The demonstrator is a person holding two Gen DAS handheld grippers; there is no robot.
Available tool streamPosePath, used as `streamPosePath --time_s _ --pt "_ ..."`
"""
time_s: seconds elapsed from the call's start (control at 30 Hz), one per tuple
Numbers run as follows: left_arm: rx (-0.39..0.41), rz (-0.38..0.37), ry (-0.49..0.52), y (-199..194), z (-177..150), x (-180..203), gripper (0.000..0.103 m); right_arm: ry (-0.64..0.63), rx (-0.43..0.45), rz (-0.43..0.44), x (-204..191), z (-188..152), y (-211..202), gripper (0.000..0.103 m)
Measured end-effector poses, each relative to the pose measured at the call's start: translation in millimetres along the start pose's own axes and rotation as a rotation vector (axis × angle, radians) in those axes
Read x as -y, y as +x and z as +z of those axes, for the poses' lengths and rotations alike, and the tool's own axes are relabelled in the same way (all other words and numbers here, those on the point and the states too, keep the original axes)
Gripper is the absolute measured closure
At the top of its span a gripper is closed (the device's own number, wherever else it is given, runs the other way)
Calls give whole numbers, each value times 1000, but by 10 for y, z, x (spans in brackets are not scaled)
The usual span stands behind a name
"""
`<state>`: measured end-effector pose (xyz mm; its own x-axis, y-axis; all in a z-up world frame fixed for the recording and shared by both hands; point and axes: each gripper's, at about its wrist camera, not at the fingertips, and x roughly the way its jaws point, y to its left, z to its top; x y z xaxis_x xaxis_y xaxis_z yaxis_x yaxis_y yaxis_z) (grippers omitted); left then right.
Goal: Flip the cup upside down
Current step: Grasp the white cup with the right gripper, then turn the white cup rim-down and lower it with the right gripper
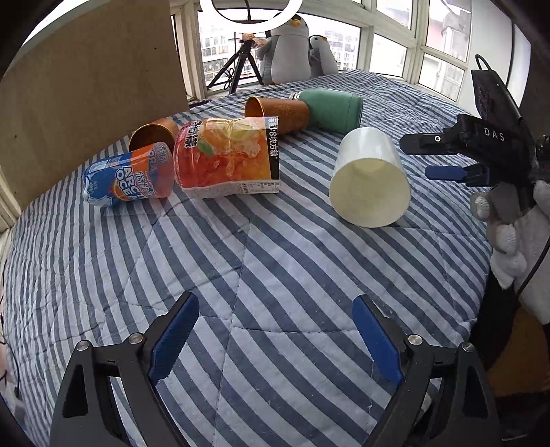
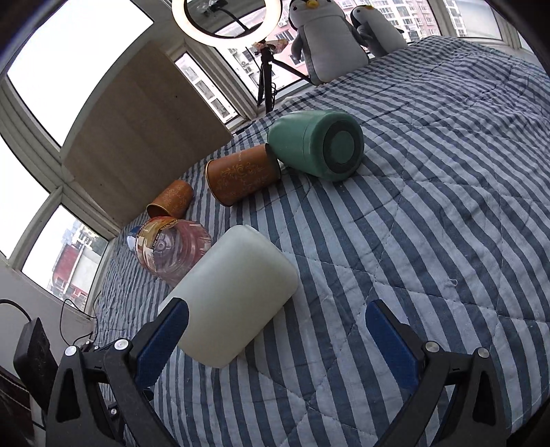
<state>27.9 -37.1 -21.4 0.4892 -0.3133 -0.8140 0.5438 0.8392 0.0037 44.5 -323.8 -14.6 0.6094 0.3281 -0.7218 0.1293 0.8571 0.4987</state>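
Note:
A white cup (image 1: 369, 178) lies on its side on the striped quilt (image 1: 275, 261), its mouth toward the left wrist camera. In the right wrist view the white cup (image 2: 237, 295) lies just ahead of my right gripper (image 2: 276, 326), partly between its open fingers, nearer the left finger (image 2: 165, 340). My right gripper (image 1: 428, 156) also shows in the left wrist view, open, just right of the cup. My left gripper (image 1: 275, 330) is open and empty over bare quilt, well short of the cup.
Other cups lie on their sides: a green one (image 1: 331, 110), two brown ones (image 1: 278, 111) (image 1: 154, 134), a large orange clear one (image 1: 227, 156) and a blue-orange one (image 1: 129, 175). A cardboard panel (image 1: 89, 86) stands at the left; plush penguins (image 1: 292, 48) and a ring light (image 2: 220, 17) stand behind.

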Motion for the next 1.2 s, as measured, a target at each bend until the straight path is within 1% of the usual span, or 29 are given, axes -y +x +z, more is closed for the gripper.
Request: streamPosePath --time_s 0.07,0.1,0.2,0.4,0.63,0.73,0.77,0.8,0.87,1.03,1.1,1.2 --pt "-3 8 -3 -9 -51 -27 10 16 12 -22 -18 24 53 1" --pt "-7 4 -5 -13 -73 -27 10 44 8 -13 4 45 78 1" --pt "-12 10 6 -1 -126 -12 10 141 -30 64 78 62 142 1" --pt "-12 -16 -16 36 -158 10 10 246 -107 119 56 39 356 1" --pt "-3 -27 -40 47 -166 -31 10 257 -120 114 -64 154 569 1" --pt "0 -37 -62 62 -183 -77 10 235 -126 104 -104 195 662 1" --pt "0 -39 -68 70 -190 -89 10 231 -127 103 -112 203 683 3" --pt "0 -41 -75 78 -198 -104 10 227 -126 101 -119 206 695 5" --pt "2 -47 -86 97 -202 -133 10 203 -125 87 -143 214 692 17" --pt "23 -70 -121 105 -204 -184 10 121 -109 99 -178 216 638 18" --pt "29 -78 -129 102 -200 -191 10 66 -81 83 -222 219 591 18" --pt "40 -85 -138 93 -195 -177 10 -42 2 46 -321 244 445 20"
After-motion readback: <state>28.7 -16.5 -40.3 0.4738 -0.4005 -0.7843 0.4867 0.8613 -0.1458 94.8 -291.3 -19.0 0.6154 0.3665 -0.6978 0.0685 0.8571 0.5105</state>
